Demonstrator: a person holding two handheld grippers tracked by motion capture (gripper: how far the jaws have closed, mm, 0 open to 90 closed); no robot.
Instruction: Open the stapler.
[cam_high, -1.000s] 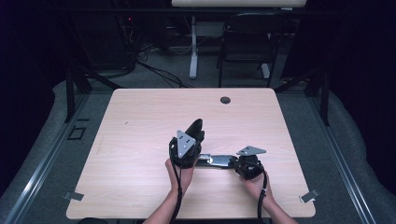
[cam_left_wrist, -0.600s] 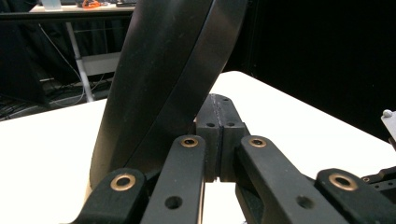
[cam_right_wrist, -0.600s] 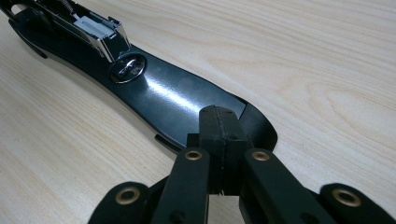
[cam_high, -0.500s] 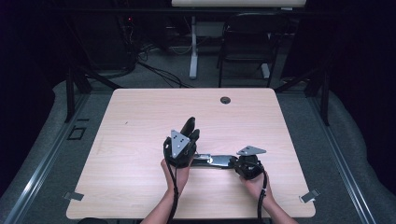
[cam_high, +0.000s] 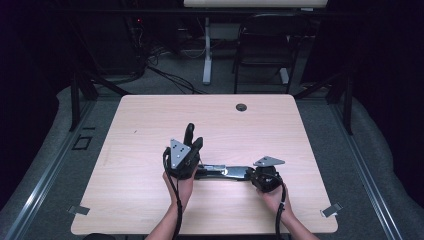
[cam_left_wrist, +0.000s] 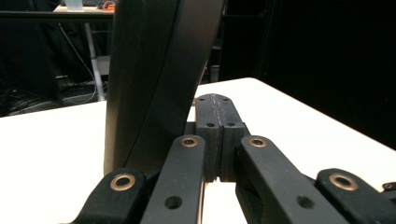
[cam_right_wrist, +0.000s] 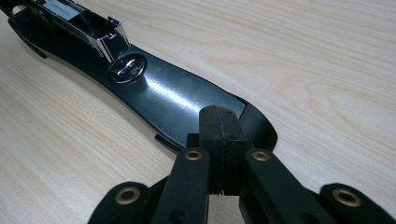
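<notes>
Since the earlier frames the left gripper (cam_high: 192, 137) has slid toward nine o'clock across the table (cam_high: 150, 120), carrying the raised black stapler arm (cam_left_wrist: 154, 79) beside it; its jaws are pressed together. The right gripper (cam_right_wrist: 223, 122) has stayed put (jaws likewise pressed together), its tip down on the stapler base (cam_right_wrist: 163, 95), which lies flat between the two hands.
</notes>
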